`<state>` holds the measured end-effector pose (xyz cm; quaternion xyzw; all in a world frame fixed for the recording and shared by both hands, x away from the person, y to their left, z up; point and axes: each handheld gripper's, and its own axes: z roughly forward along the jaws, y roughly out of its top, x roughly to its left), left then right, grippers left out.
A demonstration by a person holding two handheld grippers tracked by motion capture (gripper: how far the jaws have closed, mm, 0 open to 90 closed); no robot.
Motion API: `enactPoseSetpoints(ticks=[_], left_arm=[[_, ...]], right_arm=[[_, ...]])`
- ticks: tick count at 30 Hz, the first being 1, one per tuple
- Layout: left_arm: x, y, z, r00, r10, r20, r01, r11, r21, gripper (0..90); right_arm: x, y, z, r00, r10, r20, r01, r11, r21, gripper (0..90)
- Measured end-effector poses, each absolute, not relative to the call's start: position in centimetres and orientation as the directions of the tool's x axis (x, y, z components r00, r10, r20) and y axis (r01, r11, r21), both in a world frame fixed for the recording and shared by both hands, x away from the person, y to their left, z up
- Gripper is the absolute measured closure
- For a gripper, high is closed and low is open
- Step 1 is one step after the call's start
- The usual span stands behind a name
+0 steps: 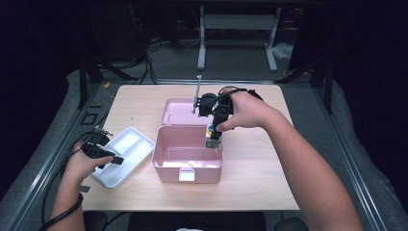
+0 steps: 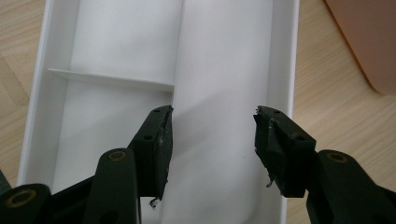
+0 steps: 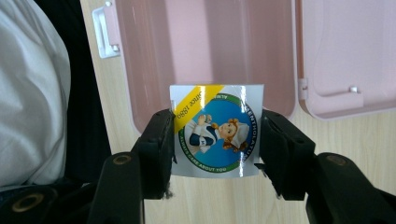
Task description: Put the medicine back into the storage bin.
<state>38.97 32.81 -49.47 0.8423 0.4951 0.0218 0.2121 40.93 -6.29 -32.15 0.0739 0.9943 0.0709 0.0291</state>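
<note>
While the pink box (image 1: 187, 154) stands open on the wooden worktop (image 1: 250, 178), with its lid (image 1: 179, 111) laid flat behind it, a small packet (image 3: 215, 130) is held by the right tongs (image 1: 214, 137) at the box's far right corner. In the right gripper view the packet is seen clamped between the two black jaws, which are pressed against its left and right edges; a round blue label with a cartoon figure and a yellow diagonal band is printed on its face. The packet is held above the box's right rim, partly over the worktop beside the box.

At the left of the worktop, the left tongs (image 2: 212, 140) are held over a white divided tray (image 2: 280, 56), which lies just beside the box. Their jaws are seen well apart, with nothing between them. A cross wall is seen in the tray's left part, and a long compartment is seen on its right.
</note>
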Motion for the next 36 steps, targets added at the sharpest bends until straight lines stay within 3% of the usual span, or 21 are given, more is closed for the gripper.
enactPoseSetpoints(ticks=[36], left_arm=[[39.0,32.9,-49.7,0.51,0.842,-0.176,0.828,-0.425,0.367,47.3]], right_arm=[[41.9,-3.8,-43.5,-0.995,0.095,-0.026,0.092,0.992,0.088,47.3]])
